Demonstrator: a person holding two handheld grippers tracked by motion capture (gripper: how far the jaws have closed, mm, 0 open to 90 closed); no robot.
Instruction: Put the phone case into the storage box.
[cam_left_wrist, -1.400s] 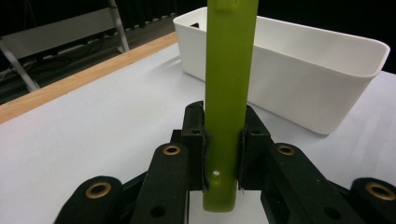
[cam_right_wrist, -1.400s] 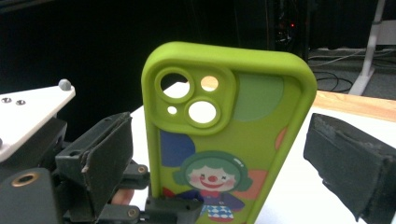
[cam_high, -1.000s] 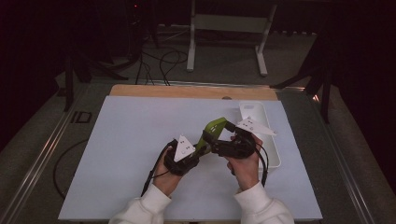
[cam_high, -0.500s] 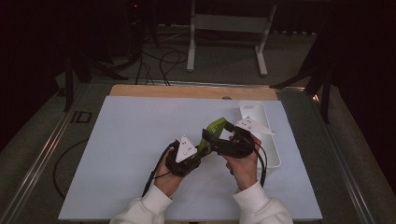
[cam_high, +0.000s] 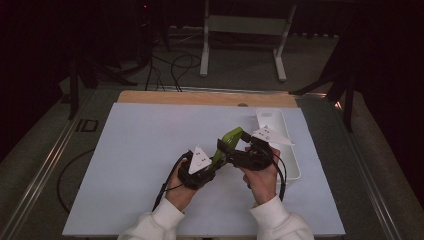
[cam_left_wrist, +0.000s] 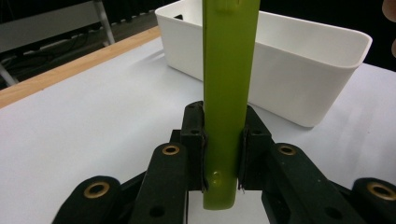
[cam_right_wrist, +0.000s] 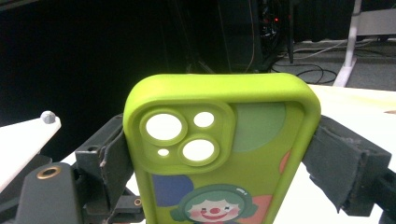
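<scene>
Centre of high view: green phone case (cam_high: 227, 141) held above white surface (cam_high: 140, 150), left of white bin (cam_high: 290, 160). Left hand-held gripper (cam_left_wrist: 223, 154) pinches case's thin edge, steadying it. Right hand-held gripper (cam_right_wrist: 219, 158) spans case's width, jaws just closing in, pads at both sides; likely handover toward bin.
</scene>
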